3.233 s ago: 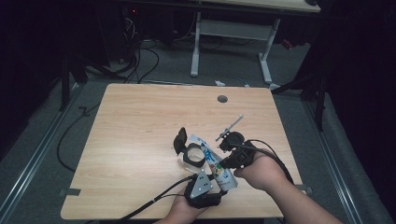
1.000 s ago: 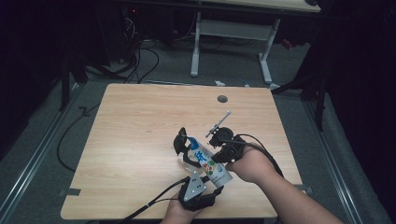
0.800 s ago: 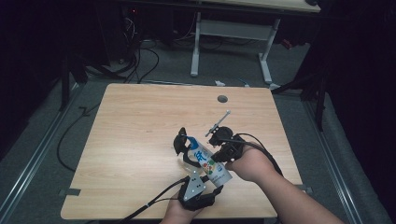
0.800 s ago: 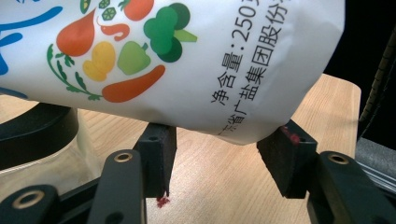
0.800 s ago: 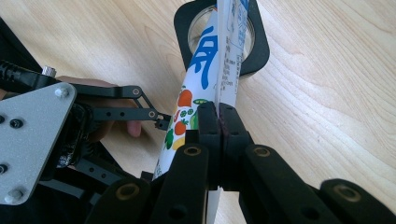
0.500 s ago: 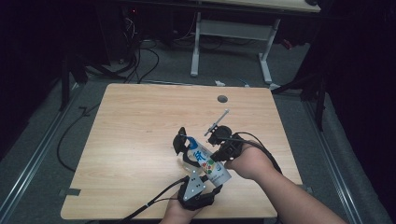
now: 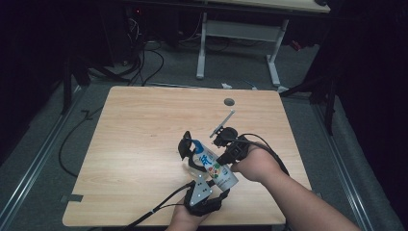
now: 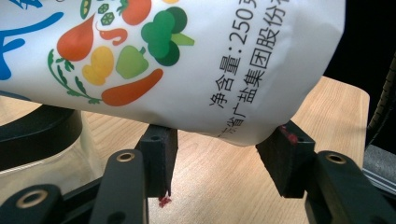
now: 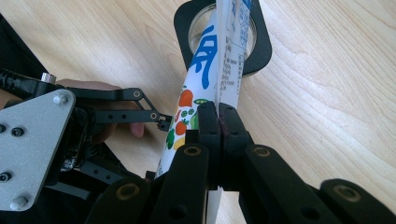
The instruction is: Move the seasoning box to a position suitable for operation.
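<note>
From where I stand, the left gripper (image 7: pixel 208 169) comes up from the near edge of the table (image 7: pixel 144 125), and its jaws sit on either side of the fat bottom end of a white salt bag (image 7: pixel 215 167) printed with vegetables. In the left gripper view the bag (image 8: pixel 187 60) bulges between the two black pads (image 8: pixel 159 154); the bag's underside touches them, though I cannot tell how hard they press, so I'd call it a loose cradle more than a firm pinch.

Just beyond that, a clear jar with a black rim (image 7: pixel 186 149) stands on the wood, and the bag's top end (image 9: pixel 233 28) tips down into its mouth (image 9: pixel 191 14). The bag's long axis slants from the near right up to the far left, low end at the jar.

To the right, the right gripper (image 7: pixel 226 150) is clamped tight on the bag's flat seam edge, jaws pressed together around it (image 9: pixel 218 121).

Both hands are on the bag; I'd judge the coming move is tilting its heavy end higher so the contents run toward the jar.
</note>
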Demonstrator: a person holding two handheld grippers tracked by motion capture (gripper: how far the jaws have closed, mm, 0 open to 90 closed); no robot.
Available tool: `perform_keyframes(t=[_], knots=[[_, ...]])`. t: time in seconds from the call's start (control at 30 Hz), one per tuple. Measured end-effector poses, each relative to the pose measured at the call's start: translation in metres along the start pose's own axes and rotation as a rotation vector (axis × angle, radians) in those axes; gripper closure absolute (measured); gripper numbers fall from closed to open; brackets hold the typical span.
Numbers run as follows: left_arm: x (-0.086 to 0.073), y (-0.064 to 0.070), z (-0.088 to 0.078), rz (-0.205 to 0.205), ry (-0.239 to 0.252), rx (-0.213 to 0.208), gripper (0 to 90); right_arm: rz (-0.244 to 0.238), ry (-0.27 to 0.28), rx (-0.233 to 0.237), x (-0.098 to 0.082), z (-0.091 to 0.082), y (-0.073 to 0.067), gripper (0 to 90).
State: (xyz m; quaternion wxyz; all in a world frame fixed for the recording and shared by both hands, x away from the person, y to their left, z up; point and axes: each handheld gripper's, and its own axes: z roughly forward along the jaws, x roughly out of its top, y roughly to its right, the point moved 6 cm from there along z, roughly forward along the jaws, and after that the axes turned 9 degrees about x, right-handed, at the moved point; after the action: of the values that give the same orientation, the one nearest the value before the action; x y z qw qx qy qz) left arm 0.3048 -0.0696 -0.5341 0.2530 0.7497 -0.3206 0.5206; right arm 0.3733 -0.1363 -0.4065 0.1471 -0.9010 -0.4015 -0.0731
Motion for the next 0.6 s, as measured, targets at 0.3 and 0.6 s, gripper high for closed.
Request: perform_keyframes(t=[0.3, 0.6], knots=[[0.0040, 0.0016, 0.0021, -0.013, 0.005, 0.002, 49.5, -0.002, -0.012, -0.008, 0.0031, -0.0031, 0.0020, 89.9], [0.0076, 0.0020, 0.0032, -0.020, 0.010, 0.001, 49.6, -0.007, -0.011, -0.016, 0.0055, -0.0061, 0.0023, 89.8]])
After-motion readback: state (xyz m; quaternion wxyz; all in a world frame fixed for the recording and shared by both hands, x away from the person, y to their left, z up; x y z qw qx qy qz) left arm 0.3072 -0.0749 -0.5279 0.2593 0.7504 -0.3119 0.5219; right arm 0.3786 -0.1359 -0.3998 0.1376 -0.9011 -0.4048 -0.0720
